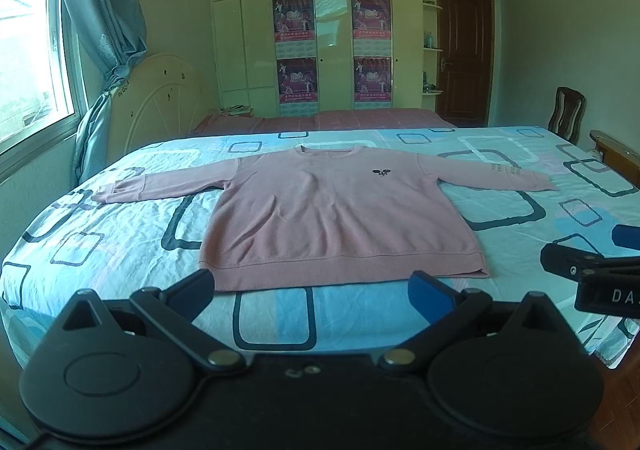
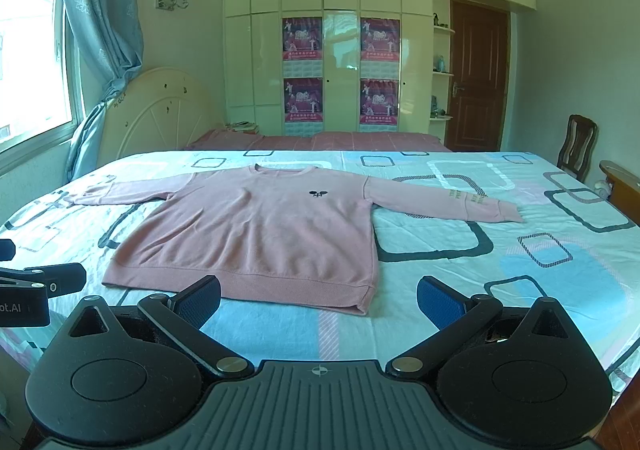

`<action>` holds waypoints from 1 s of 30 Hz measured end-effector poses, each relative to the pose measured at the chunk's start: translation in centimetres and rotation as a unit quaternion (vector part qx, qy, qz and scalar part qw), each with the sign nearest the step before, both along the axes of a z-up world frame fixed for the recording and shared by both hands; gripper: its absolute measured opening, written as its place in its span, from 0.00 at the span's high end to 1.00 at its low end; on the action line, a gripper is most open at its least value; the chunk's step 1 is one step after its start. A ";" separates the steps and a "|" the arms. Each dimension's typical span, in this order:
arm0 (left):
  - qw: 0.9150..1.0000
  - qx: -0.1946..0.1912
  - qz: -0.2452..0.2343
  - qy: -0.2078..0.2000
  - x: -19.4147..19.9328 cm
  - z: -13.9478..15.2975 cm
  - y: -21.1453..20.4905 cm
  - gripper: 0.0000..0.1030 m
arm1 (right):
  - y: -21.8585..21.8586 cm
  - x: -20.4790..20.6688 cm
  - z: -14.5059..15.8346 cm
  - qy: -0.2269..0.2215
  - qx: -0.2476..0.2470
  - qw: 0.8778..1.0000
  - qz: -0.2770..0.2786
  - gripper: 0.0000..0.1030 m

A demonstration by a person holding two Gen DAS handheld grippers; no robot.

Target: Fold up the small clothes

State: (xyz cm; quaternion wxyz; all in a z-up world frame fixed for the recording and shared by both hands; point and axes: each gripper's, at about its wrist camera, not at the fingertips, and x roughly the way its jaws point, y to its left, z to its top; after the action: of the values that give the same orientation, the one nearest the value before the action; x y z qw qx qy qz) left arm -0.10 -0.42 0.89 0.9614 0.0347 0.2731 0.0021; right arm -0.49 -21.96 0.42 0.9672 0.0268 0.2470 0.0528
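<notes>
A pink long-sleeved sweatshirt [image 1: 332, 213] lies flat, front up, on the patterned bed sheet [image 1: 120, 234], both sleeves spread out sideways, hem toward me. It also shows in the right wrist view [image 2: 256, 234]. My left gripper [image 1: 314, 292] is open and empty, held just short of the hem. My right gripper [image 2: 320, 302] is open and empty, near the hem's right corner. The right gripper also shows at the right edge of the left wrist view [image 1: 600, 266].
The bed [image 2: 520, 250] fills the foreground, its near edge below the grippers. A headboard [image 2: 160, 117] and curtain stand at the left, a wardrobe [image 2: 332, 49] at the back, a wooden chair [image 2: 578, 145] and door at the right.
</notes>
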 end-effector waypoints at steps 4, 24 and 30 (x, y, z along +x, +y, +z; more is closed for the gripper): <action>1.000 0.001 0.001 0.000 0.0 0.0 0.1 0.00 | 0.0 0.0 0.0 0.000 0.001 1.000 0.000 0.00; 1.000 0.004 0.006 0.001 -0.3 -0.3 0.2 0.00 | 0.0 -0.1 0.1 0.001 0.004 1.000 0.003 0.00; 1.000 0.004 0.006 0.001 -0.3 -0.4 0.2 0.00 | 0.1 -0.1 0.1 0.002 0.004 1.000 0.002 0.00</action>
State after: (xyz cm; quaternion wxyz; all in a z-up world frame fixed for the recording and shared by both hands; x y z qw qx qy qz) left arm -0.41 -0.26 0.50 0.9610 0.0373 0.2740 0.0089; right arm -0.58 -21.91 0.55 0.9665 0.0299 0.2489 0.0553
